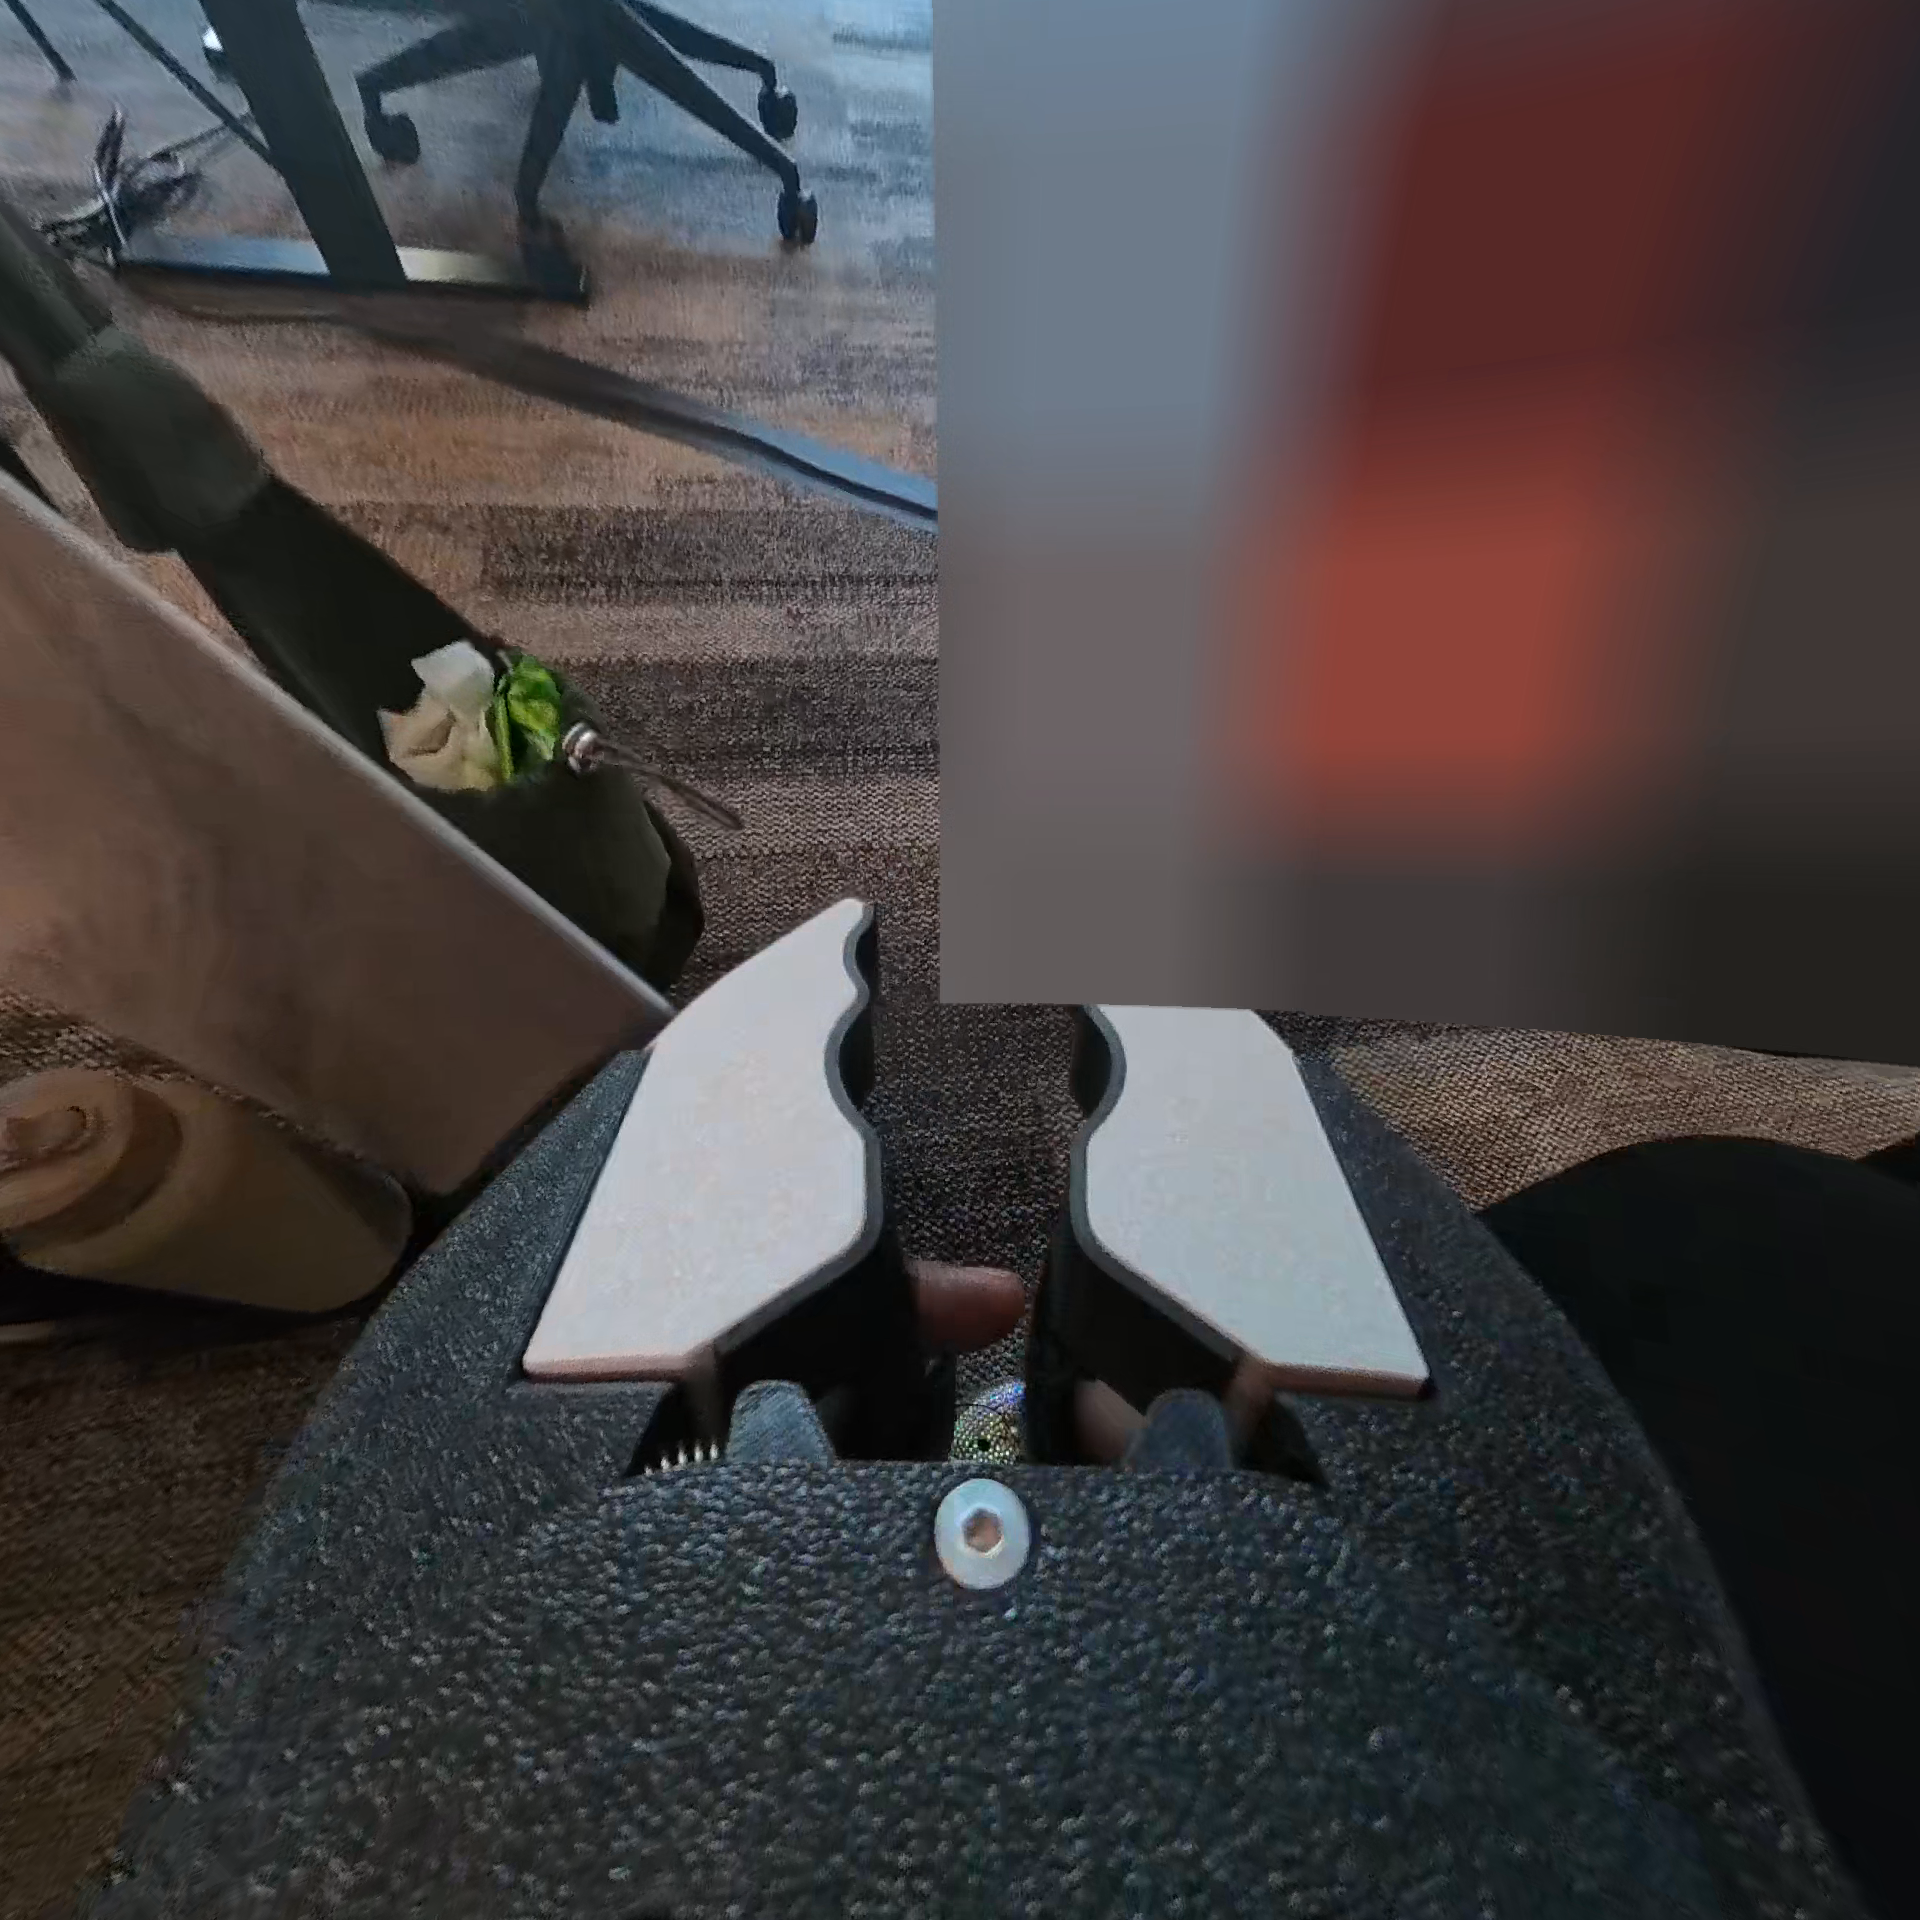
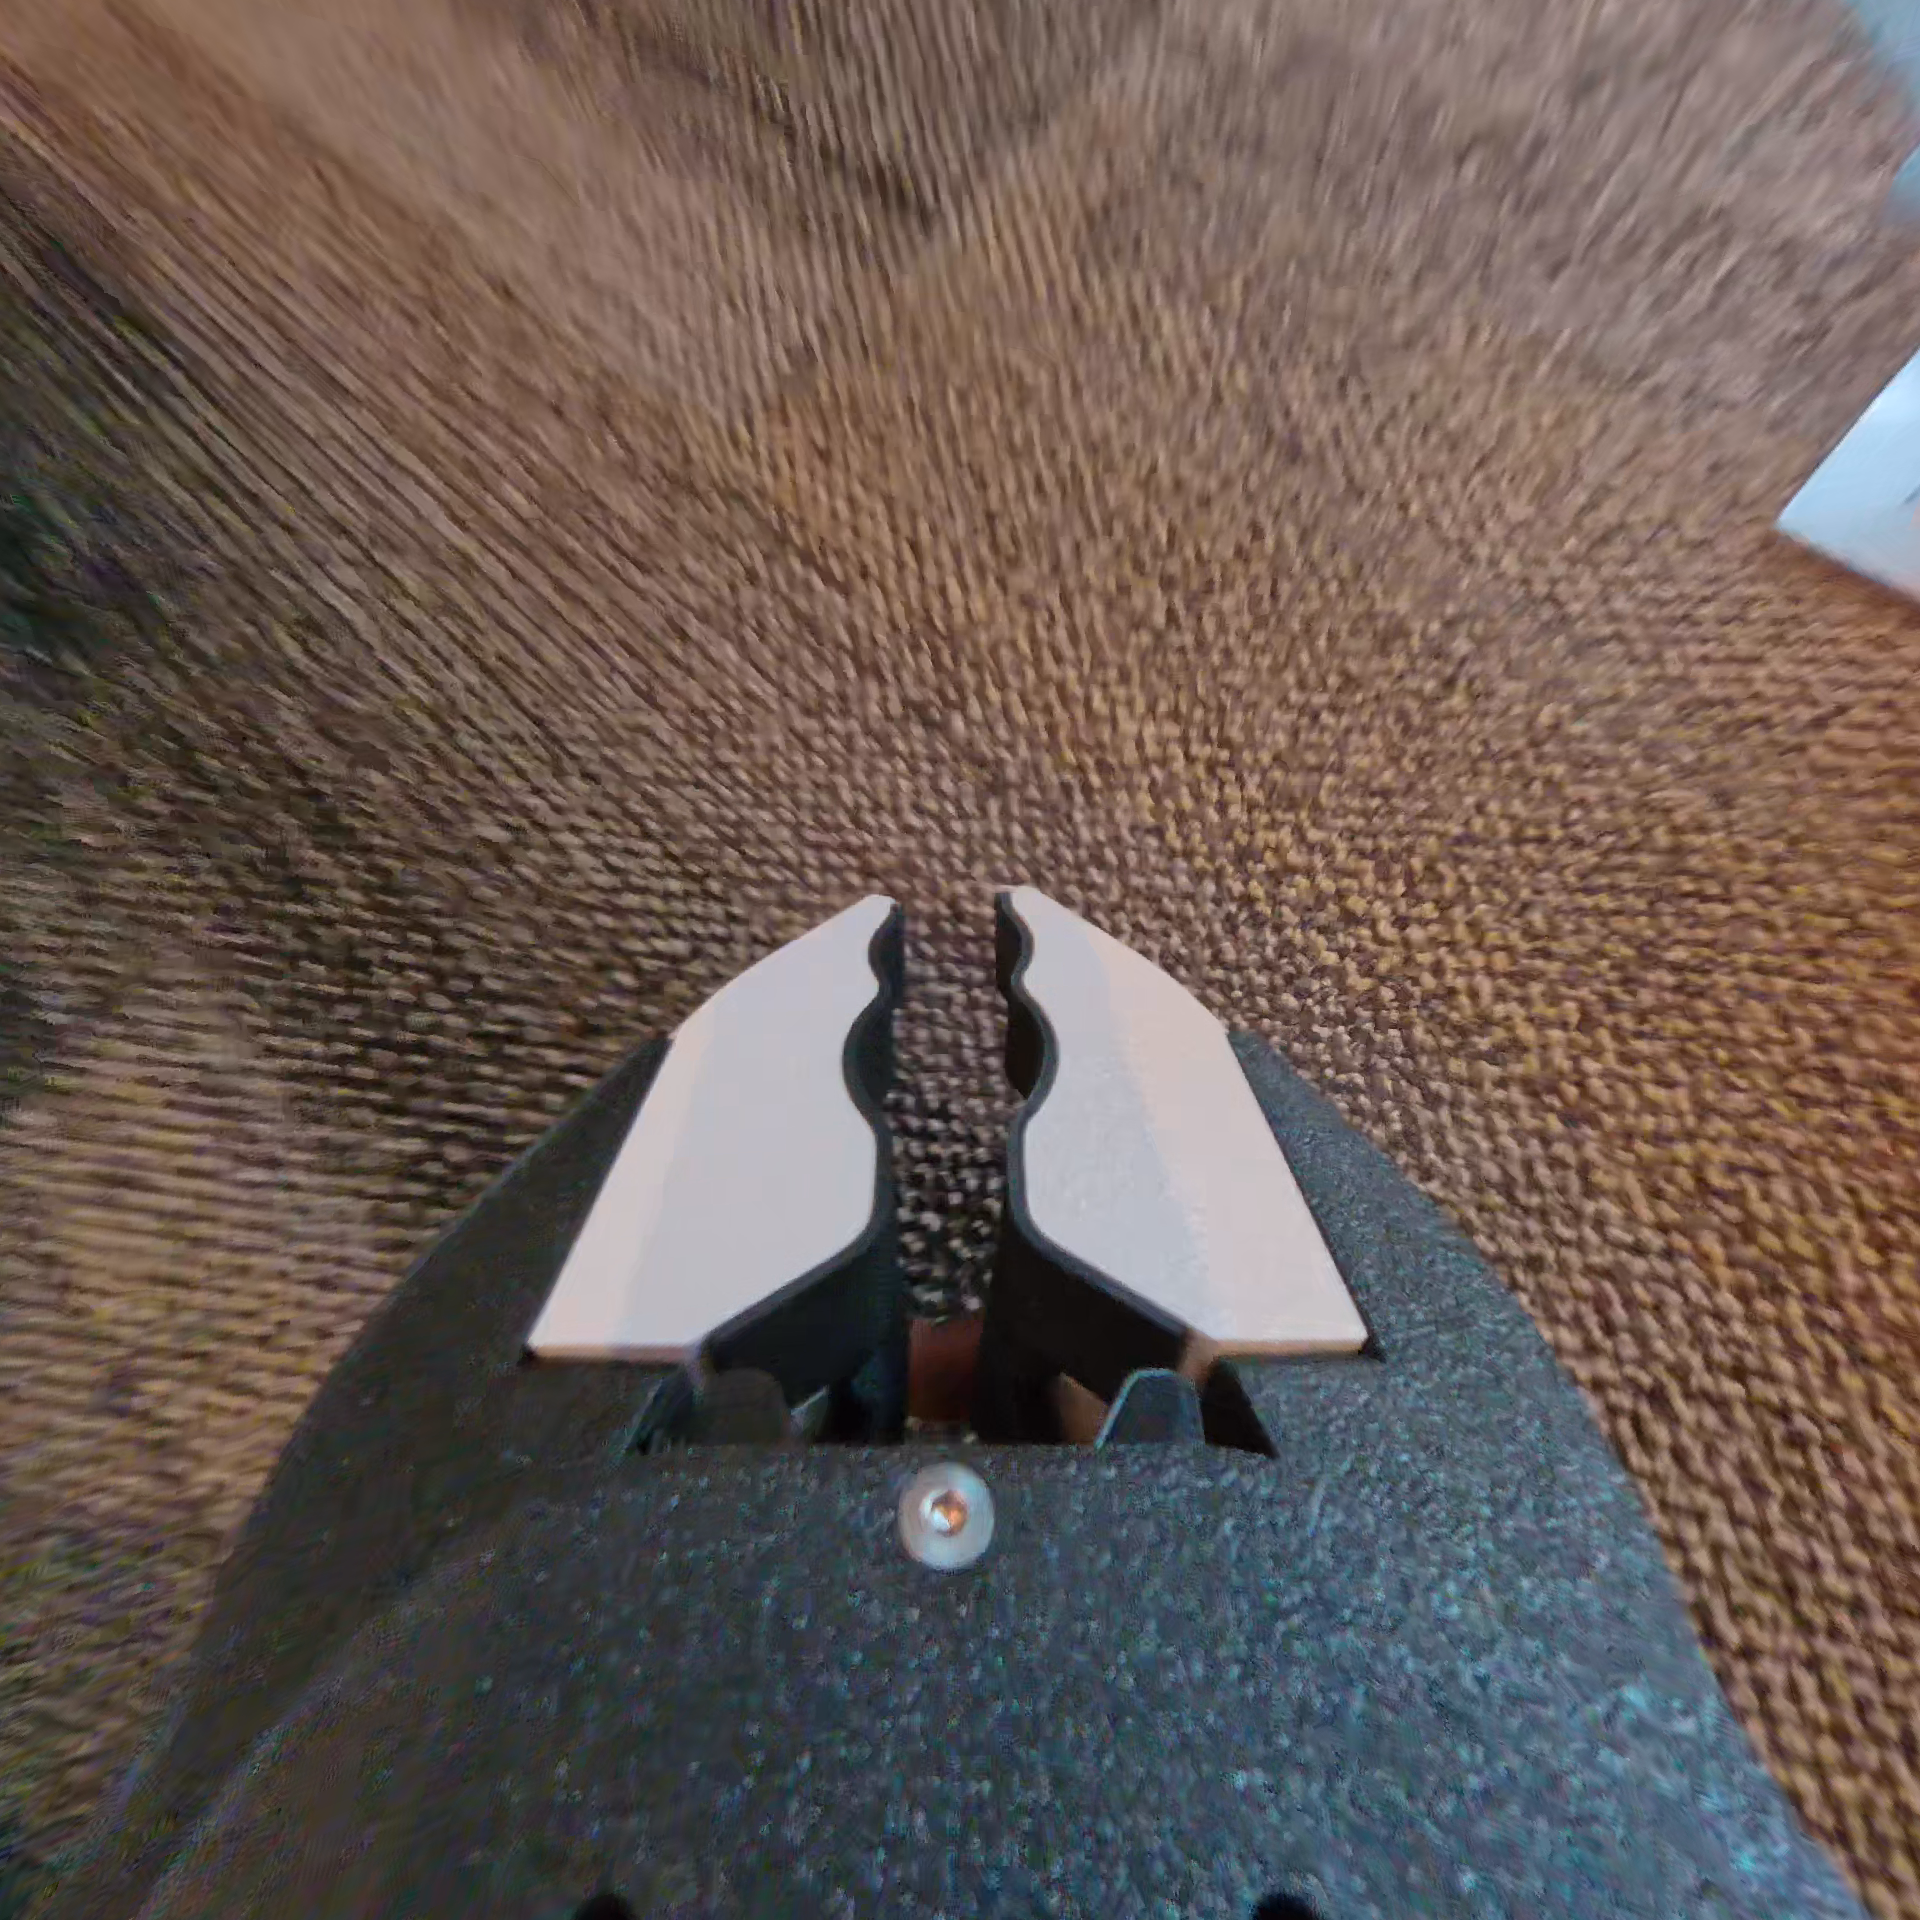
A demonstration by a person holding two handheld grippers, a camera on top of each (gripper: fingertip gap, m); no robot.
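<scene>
The left gripper (image 1: 971, 997) hangs with fingers spread and empty above brown carpet (image 1: 790, 582), a stuffed black bag (image 1: 582, 831) at centre-left and an office chair (image 1: 582, 114) at top (partly cropped). The right gripper (image 2: 945, 914) holds nothing, its fingers parted by a narrow gap, over blurred carpet (image 2: 1039, 520).

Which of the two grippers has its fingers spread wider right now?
The left gripper: a broad strip of carpet shows between its fingers. The right gripper leaves only a narrow slit. Neither holds anything.
</scene>
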